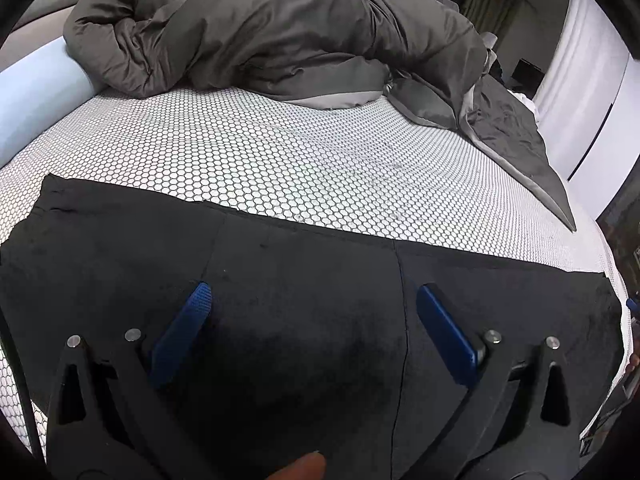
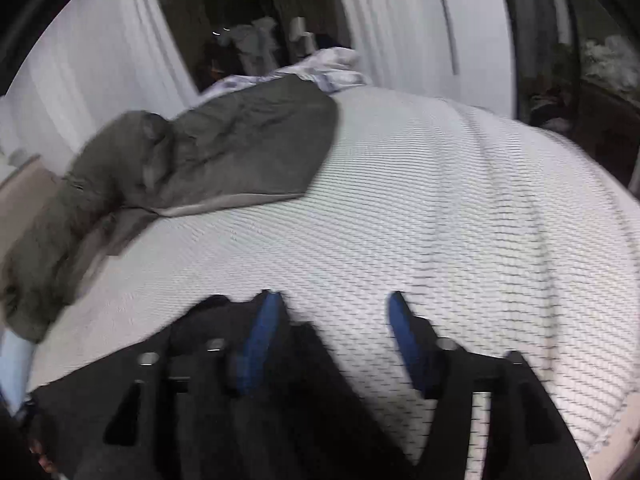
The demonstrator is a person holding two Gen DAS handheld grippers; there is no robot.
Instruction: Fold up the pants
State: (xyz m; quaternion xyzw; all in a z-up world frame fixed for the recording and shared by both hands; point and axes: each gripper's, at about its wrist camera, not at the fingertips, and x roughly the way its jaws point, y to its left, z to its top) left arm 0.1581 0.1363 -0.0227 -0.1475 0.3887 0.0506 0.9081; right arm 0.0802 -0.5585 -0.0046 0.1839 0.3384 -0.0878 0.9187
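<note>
Black pants (image 1: 304, 280) lie flat across the near edge of the bed (image 1: 280, 168). Our left gripper (image 1: 312, 300) hovers spread above them; right gripper (image 2: 332, 300) spread, nothing pinched, pants edge just beside it. Risk: a shallow pinch grabs one layer, and the fold skews.
</note>
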